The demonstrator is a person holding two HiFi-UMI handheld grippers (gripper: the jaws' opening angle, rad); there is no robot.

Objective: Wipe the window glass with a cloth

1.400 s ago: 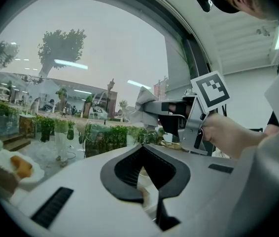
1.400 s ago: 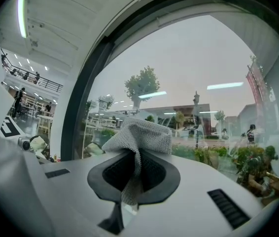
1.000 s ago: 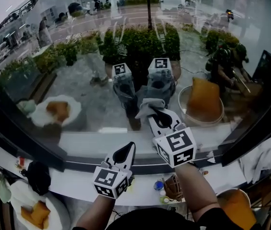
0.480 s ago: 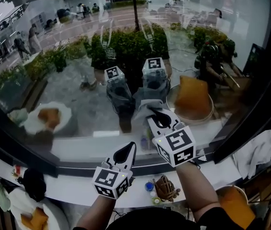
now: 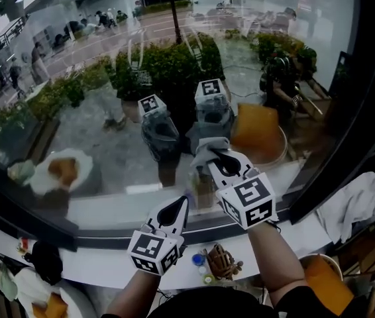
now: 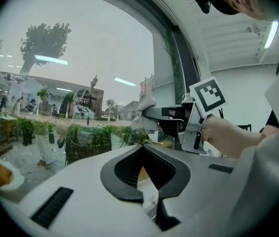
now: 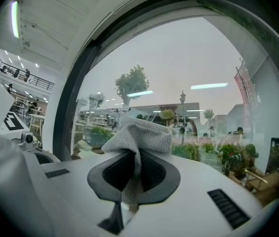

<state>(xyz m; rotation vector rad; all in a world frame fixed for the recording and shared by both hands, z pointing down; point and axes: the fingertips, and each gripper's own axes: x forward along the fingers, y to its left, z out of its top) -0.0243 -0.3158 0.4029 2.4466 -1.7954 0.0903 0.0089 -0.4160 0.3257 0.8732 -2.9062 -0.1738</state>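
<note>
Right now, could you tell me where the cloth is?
Centre-right in the head view, the cloth is pinched in the right claw, at the window glass.

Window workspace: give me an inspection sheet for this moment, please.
Surface: window glass, full of reflections; white sill below it.
Job's things: grey cloth, bunched, apparently against the glass.
Clutter: white rag at far right; small brown item on the sill; black object at left.
Grippers: right gripper shut on the grey cloth; left gripper shut, holding nothing, low near the sill.
Cables: nothing seen.
Surroundings: shrubs and paving outside.
</note>
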